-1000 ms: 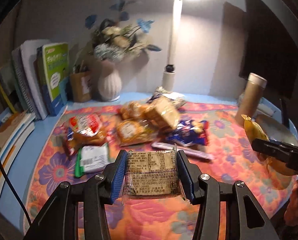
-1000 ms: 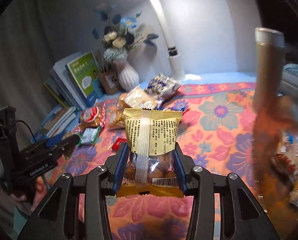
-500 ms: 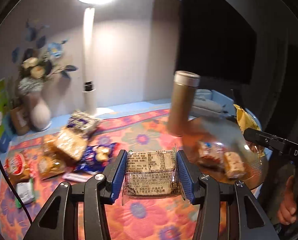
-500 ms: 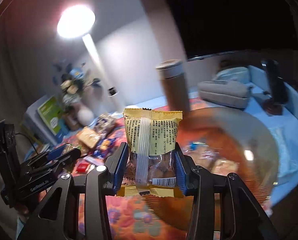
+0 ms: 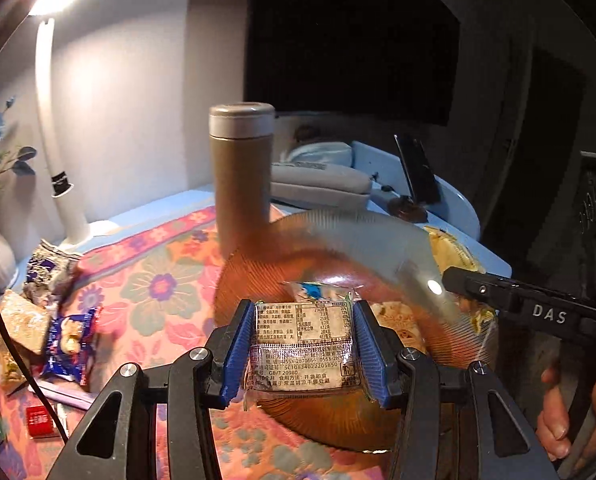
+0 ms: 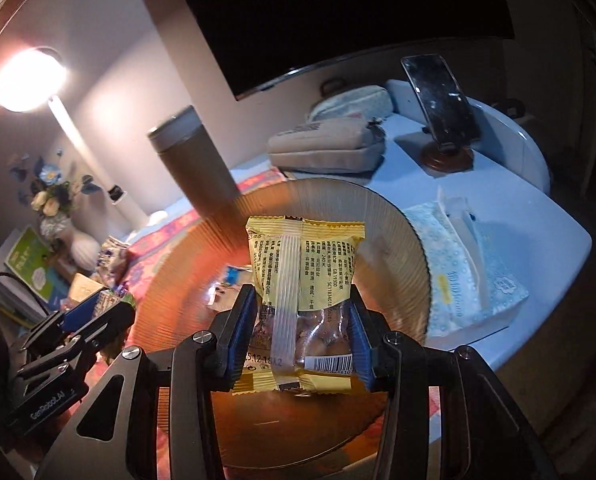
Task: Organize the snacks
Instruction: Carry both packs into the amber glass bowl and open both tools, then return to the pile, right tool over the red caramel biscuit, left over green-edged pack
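The clear-wrapped snack pack (image 5: 304, 350) sat clamped between the blue pads of the left gripper (image 5: 304, 354), printed label toward the camera, so the narrow jaws were holding it by its two side edges, a hold that would let it fall flat once the pads parted. The yellow peanut packet (image 6: 304, 280) stood upright in the right gripper (image 6: 302, 340), pinched low across its clear window with the yellow top sticking up above the pads; those jaws too were narrow and holding.

Just beyond and beneath both sets of tongs lay the amber ribbed glass bowl (image 6: 398, 240), and both packs hung over its opening, judged to be the place where snacks were being collected. A few wrapped snacks (image 5: 310, 290) already lay inside it, just ahead of the left tongs.

Behind the bowl, past the left tongs' tips, stood a tall brown flask (image 5: 242, 176). Far off to the left of the left tongs, loose snacks (image 5: 70, 336) lay unsorted on the floral cloth (image 5: 158, 280). To the right of the right tongs sat a tissue pack (image 6: 470, 268), and further beyond the bowl a beige pouch (image 6: 330, 148) and a phone on a stand (image 6: 438, 96).
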The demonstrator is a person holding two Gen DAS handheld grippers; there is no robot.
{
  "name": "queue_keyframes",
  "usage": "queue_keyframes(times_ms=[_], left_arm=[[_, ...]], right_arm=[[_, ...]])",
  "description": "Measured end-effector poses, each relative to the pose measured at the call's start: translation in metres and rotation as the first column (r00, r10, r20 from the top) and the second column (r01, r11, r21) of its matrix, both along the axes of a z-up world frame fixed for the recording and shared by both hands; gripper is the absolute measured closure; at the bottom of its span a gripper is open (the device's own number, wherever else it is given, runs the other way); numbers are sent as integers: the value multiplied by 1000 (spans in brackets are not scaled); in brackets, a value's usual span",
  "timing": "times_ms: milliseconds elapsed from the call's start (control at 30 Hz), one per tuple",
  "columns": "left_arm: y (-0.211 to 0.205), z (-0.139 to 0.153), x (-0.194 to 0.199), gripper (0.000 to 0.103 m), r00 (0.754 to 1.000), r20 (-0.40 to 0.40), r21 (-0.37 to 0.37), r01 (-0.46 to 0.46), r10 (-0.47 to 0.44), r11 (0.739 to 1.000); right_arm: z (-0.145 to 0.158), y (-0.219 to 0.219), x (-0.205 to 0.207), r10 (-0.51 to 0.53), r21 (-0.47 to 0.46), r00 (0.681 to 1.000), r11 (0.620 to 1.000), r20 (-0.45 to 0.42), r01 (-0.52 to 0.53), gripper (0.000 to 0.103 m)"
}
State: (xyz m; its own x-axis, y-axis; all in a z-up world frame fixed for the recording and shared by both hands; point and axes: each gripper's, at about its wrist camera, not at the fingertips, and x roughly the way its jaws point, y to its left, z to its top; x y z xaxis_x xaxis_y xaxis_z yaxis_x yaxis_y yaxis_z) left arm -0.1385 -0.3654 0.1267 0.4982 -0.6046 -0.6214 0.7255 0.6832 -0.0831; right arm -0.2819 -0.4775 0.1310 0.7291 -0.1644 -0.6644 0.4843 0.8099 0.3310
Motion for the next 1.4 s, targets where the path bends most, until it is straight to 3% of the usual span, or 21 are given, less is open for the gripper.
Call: queue_keyframes(times_ms=[67, 200, 633, 967, 1200, 1400], left_arm=[[-7, -4, -1, 54, 1000, -18, 1, 25, -25, 1000], [-8, -2, -1, 34, 1000, -9, -7, 8, -8, 1000], [36, 6, 1, 34, 999, 1, -30, -33, 33, 999], [112, 24, 2, 34, 988, 38, -78, -147, 150, 986], [200, 25, 18, 34, 948, 32, -111, -313, 318, 943], [293, 19, 38, 34, 874, -11, -137, -482, 486, 865]], right_arm=[[-4, -3, 0, -9, 1, 1000, 1000, -12, 9, 59], [-2, -8, -5, -21, 14, 1000, 1000, -2, 21, 45], [17, 31, 7, 81, -50, 996, 996, 33, -79, 45], [26, 89, 36, 225, -78, 974, 972, 25, -222, 45], [26, 145, 65, 367, -88, 930, 927, 9, -364, 45], [14, 199, 101, 496, -77, 868, 865, -30, -496, 46]])
